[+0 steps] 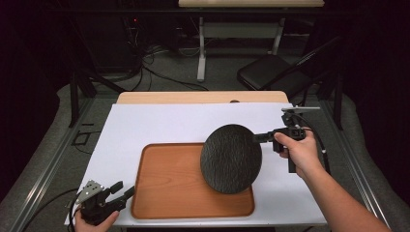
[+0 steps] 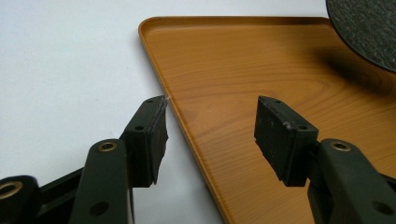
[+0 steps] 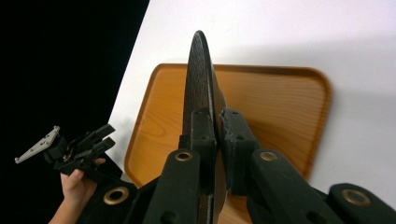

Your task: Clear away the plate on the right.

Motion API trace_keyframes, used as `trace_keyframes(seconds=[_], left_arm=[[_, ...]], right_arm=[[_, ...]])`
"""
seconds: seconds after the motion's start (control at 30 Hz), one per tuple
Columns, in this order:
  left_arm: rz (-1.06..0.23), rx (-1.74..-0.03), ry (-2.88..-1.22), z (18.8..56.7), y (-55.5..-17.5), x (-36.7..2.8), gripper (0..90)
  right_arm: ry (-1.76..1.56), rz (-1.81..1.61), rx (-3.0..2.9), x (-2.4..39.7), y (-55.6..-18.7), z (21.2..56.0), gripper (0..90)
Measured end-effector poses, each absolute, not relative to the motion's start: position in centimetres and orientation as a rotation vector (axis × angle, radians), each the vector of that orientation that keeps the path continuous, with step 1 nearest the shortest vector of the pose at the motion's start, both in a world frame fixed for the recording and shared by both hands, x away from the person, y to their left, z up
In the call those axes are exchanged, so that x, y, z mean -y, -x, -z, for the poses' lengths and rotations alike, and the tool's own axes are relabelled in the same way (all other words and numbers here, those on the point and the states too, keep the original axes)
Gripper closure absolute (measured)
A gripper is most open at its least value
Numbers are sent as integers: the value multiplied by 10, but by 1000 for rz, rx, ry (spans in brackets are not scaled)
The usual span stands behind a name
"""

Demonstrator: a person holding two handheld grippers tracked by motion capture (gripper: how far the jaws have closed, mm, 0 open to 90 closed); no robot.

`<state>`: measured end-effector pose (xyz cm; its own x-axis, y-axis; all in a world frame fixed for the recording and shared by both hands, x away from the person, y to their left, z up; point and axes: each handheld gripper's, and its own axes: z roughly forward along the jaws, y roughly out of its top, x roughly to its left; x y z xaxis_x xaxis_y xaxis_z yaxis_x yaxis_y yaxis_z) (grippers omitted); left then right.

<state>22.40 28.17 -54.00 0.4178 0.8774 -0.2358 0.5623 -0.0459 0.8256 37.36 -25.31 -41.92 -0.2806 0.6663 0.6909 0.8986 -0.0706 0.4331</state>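
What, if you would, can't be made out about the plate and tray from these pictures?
- Black plate: its far face is turned away in the high view; seen edge-on in the right gripper view.
- Wooden tray: its right part lies behind the plate.
- Tray's near corner: cut off by the left gripper view's bottom edge.

Black jaws, brass-coloured rivets, trailing cables
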Motion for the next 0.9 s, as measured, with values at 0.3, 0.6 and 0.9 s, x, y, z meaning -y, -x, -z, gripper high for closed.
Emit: trace_keyframes(seconds=[0.3,0.6,0.9], left_arm=[[-416,-1258,-1727,540,-224,-282,442],[-416,-1255,-1724,540,-224,-283,442],[-414,-1252,-1722,540,-223,-283,444]], right_arm=[[1615,1244,1956,218,-379,430,843],[1552,1219,1965,178,-386,446,841],[1518,1202,1976,155,-389,458,838]])
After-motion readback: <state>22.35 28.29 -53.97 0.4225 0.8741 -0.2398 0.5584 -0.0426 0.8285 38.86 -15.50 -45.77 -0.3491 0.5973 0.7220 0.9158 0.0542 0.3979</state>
